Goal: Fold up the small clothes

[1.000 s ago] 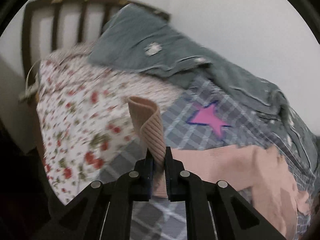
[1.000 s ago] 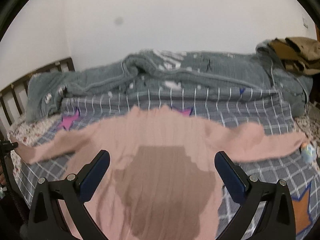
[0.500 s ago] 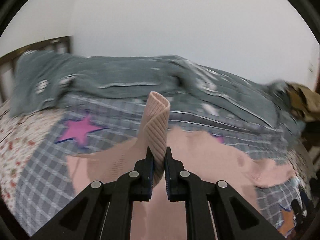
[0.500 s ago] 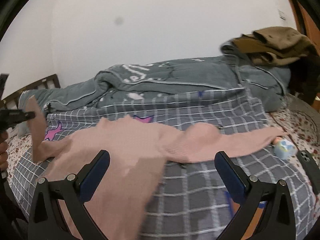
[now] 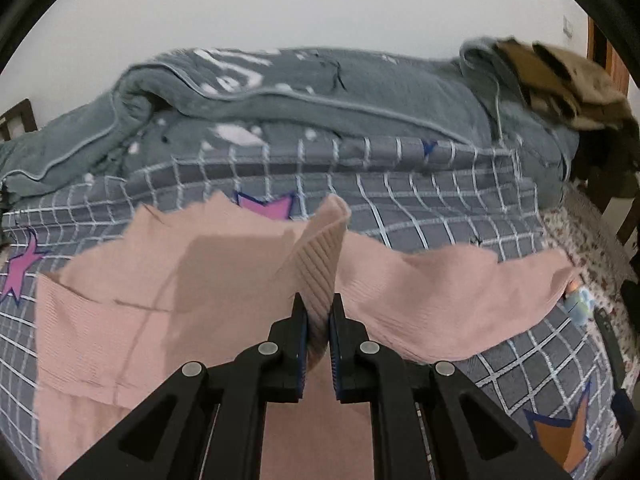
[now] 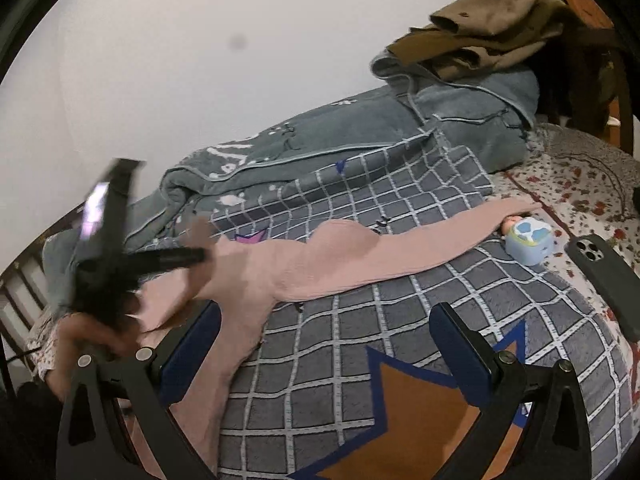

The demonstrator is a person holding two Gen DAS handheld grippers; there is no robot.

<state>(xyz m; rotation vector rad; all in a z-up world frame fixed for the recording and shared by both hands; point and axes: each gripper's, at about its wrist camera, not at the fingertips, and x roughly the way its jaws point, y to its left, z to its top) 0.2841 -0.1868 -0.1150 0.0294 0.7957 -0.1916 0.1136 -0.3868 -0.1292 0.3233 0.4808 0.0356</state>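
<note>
Pink ribbed knit stood pinched between the closed jaws of the left gripper [image 5: 318,312]: a sleeve cuff [image 5: 324,256] of the sweater [image 5: 132,304], rising upright above the fingertips with its rounded end curling over at the top. That gripper pointed level across the bed, over the middle of the sweater's body. The sweater lay spread flat on the grey checked blanket [image 5: 420,208], with its other sleeve [image 5: 500,280] stretched out to the right.

From the right wrist camera, the right gripper [image 6: 326,340] had its jaws wide apart and held nothing. It hovered above the blanket, over an orange star print [image 6: 416,420], with the sweater's edge just beside its left finger. The left gripper [image 6: 192,256] showed there only as a dark, motion-blurred shape at the left, above the sweater.

A small blue toy [image 6: 528,242] touched the end of the outstretched sleeve. A dark phone [image 6: 604,276] lay near it on the floral sheet [image 6: 580,188]. A rumpled grey quilt [image 6: 360,136] ran along the wall, with brown clothing [image 6: 488,28] piled on top.

Compared with half a second before, the left gripper had carried the cuff farther right, over the body, and the right gripper had swung right as well, towards the toy and phone.
</note>
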